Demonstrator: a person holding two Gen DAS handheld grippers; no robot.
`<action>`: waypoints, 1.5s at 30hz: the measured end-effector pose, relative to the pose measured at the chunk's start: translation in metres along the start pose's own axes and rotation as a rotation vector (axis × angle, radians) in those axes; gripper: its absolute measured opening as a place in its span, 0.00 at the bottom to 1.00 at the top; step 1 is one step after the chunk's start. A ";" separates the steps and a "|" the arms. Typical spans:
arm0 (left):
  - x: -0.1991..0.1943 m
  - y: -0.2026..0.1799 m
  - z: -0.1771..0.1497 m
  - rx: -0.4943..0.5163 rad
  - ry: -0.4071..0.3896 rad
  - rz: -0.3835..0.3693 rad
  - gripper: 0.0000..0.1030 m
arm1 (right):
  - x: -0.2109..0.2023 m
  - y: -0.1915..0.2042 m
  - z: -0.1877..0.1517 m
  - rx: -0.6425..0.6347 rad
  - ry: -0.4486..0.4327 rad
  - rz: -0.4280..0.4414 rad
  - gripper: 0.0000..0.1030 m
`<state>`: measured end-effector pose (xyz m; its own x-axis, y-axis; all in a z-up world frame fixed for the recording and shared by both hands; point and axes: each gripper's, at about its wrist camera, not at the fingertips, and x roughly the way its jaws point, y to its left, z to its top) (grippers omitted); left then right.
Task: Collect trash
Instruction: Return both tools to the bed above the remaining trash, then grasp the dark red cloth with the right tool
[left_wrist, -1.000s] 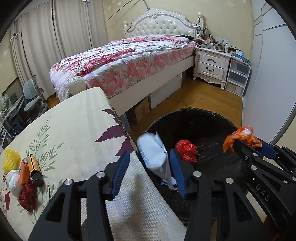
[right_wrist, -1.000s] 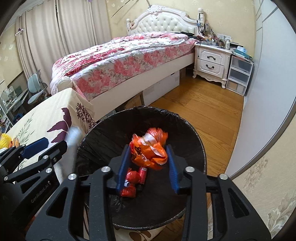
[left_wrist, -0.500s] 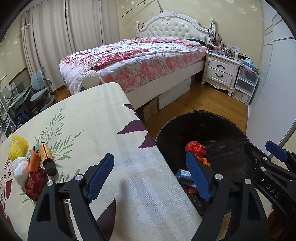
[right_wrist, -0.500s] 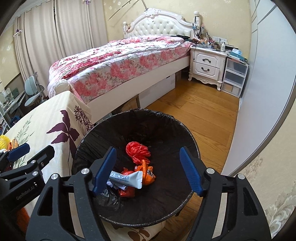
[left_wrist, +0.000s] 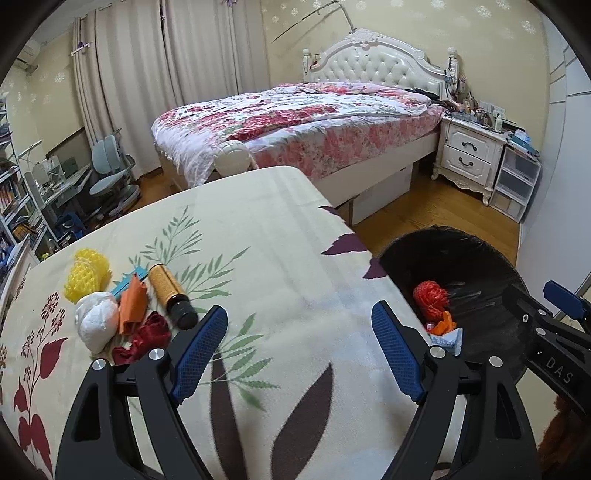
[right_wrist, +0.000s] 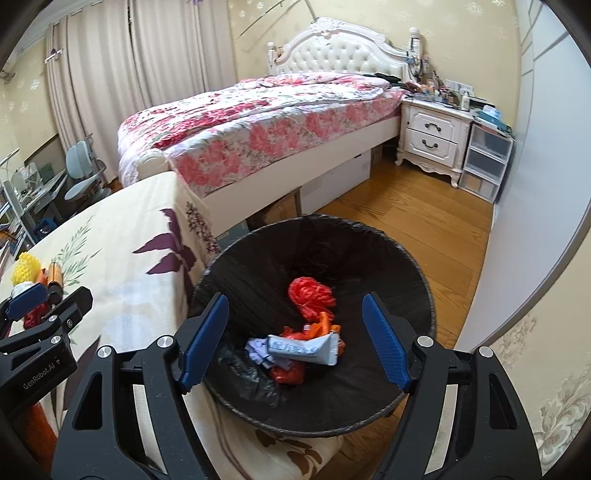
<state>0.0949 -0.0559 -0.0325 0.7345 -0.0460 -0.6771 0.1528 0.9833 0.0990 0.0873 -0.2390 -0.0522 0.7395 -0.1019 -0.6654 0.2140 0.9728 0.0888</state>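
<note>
My left gripper (left_wrist: 299, 314) hangs open and empty over the leaf-patterned table (left_wrist: 266, 236). To its left lies a pile of trash: a yellow foam net (left_wrist: 86, 275), a white paper wad (left_wrist: 96, 320), an orange wrapper (left_wrist: 133, 304), an amber bottle (left_wrist: 171, 295) and a dark red scrap (left_wrist: 146, 338). My right gripper (right_wrist: 295, 301) is above the black-lined bin (right_wrist: 417, 266), its jaws opening with nothing between them. In the bin lie a red net ball (right_wrist: 310, 295), a white tube pack (right_wrist: 303, 349) and orange and red wrappers (right_wrist: 325, 325).
The bin stands on the wood floor (right_wrist: 424, 206) against the table's right end. Behind it are a floral bed (left_wrist: 314, 122), a white nightstand (left_wrist: 469, 155) and plastic drawers (left_wrist: 515, 184). A wall (right_wrist: 524, 184) runs along the right, and a desk chair (left_wrist: 110, 173) stands far left.
Both grippers opened; the white pack and the orange wrapper dropped into the bin. My left gripper swung left from the bin to over the table, bringing the trash pile closer.
</note>
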 end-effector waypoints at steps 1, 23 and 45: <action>-0.002 0.008 -0.003 -0.010 0.002 0.009 0.78 | 0.000 0.006 0.000 -0.007 0.002 0.009 0.71; -0.041 0.181 -0.066 -0.224 0.055 0.279 0.78 | -0.021 0.175 -0.022 -0.273 0.041 0.258 0.71; -0.046 0.247 -0.087 -0.336 0.076 0.334 0.78 | -0.007 0.281 -0.044 -0.426 0.139 0.329 0.59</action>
<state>0.0414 0.2041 -0.0405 0.6549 0.2832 -0.7007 -0.3148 0.9451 0.0877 0.1145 0.0443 -0.0555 0.6262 0.2221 -0.7473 -0.3128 0.9496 0.0201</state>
